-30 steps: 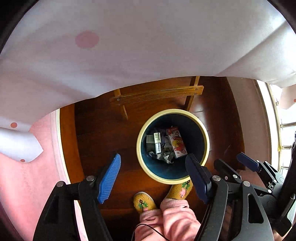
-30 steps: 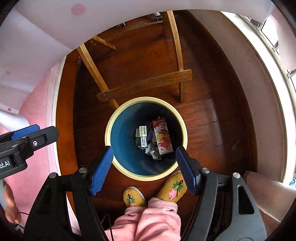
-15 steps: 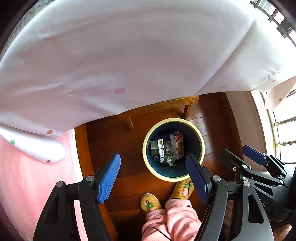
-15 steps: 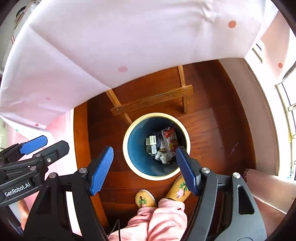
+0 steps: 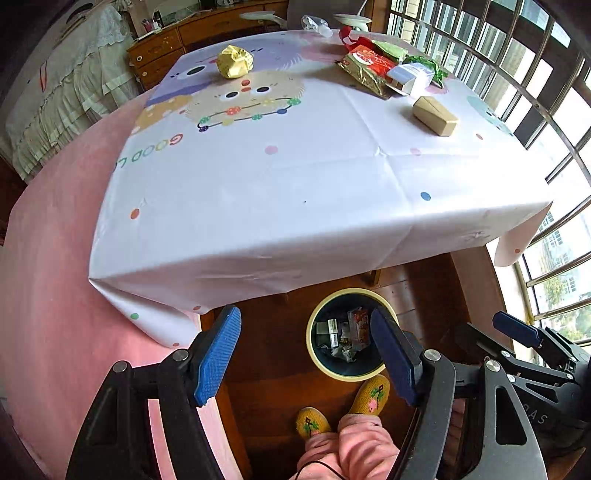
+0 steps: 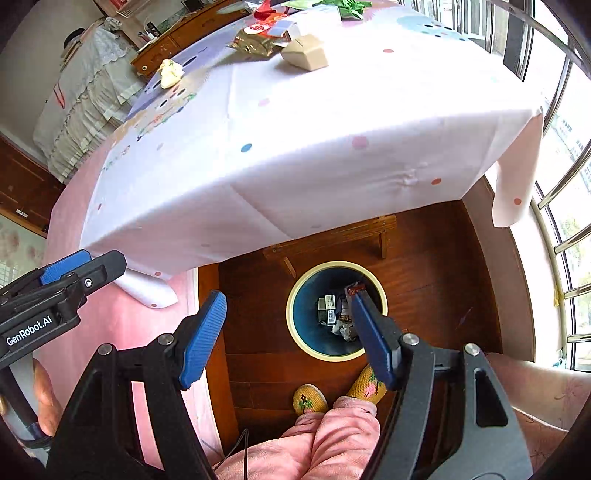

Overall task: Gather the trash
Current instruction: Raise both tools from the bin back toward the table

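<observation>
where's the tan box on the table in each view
Left wrist view: the tan box lies upper right on the tablecloth, just nearer the camera than the pile of wrappers.
Right wrist view: the tan box sits top centre, again just in front of the wrappers.
Shared landmark: the crumpled yellow ball, to the box's left in both.

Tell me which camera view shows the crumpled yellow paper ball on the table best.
The left wrist view: the crumpled yellow paper ball appears large and unobstructed on the tablecloth's far side. In the right wrist view the same ball is smaller, paler and nearer the picture's edge.
</observation>
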